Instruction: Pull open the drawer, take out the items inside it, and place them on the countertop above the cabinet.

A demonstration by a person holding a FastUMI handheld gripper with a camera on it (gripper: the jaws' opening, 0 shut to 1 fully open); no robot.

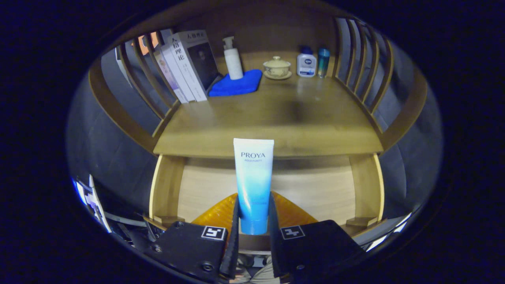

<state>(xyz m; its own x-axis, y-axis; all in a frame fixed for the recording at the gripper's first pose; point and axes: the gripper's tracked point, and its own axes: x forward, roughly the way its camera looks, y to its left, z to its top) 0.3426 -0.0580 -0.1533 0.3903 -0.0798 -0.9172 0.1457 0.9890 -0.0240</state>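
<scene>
My gripper (253, 215) is shut on a white-and-blue cosmetic tube (253, 177), which stands upright between the two fingers with its flat end up. Both fingers press on the tube's lower part. Below and beyond the tube lies the open drawer (165, 189), pale wood inside, with an orange ribbed thing (215, 215) at its near end, partly hidden by the fingers. The wooden countertop (284, 114) above the cabinet stretches beyond the tube's top.
At the back of the countertop stand several books (189, 63), a white pump bottle (232, 59) on a blue cloth (236, 85), a lidded ceramic cup (277, 67), a small white bottle (306, 63) and a blue can (323, 61). Curved wooden rails (363, 67) fence both sides.
</scene>
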